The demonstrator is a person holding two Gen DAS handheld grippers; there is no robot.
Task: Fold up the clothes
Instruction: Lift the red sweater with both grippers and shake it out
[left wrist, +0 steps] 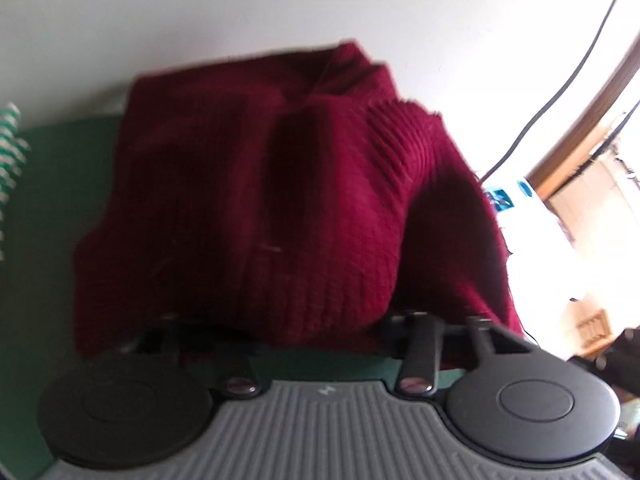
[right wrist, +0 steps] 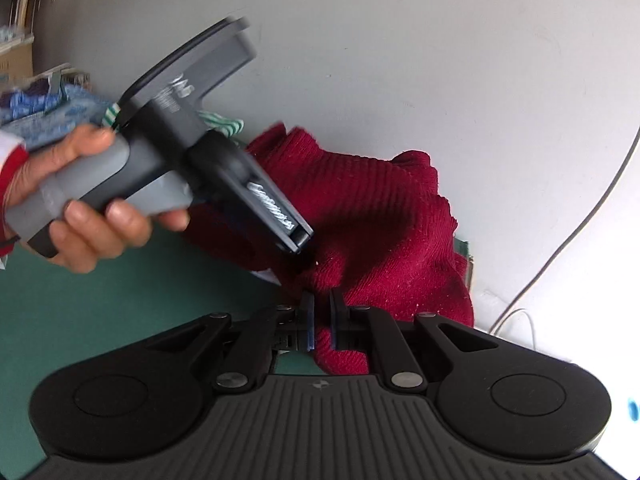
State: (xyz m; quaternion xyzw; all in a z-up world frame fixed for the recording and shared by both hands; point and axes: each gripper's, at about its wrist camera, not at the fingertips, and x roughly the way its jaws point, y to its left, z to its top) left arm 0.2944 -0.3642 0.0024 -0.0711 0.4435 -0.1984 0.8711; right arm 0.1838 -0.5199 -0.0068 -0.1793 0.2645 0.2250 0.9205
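Observation:
A dark red knitted sweater [left wrist: 280, 200] hangs bunched above a green mat [left wrist: 52, 216]; it also shows in the right wrist view [right wrist: 380, 232]. My left gripper's fingertips are hidden under the sweater's hem in its own view. In the right wrist view the left gripper [right wrist: 298, 246] reaches into the sweater's left side, held by a hand [right wrist: 80, 200]. My right gripper [right wrist: 321, 312] is shut on a fold of the sweater at its lower edge.
The green mat [right wrist: 100, 300] covers the surface below. A striped green-and-white cloth [left wrist: 10, 148] and blue patterned fabrics [right wrist: 44, 116] lie at the left. A white wall stands behind, with dark cables [left wrist: 560, 92] at the right.

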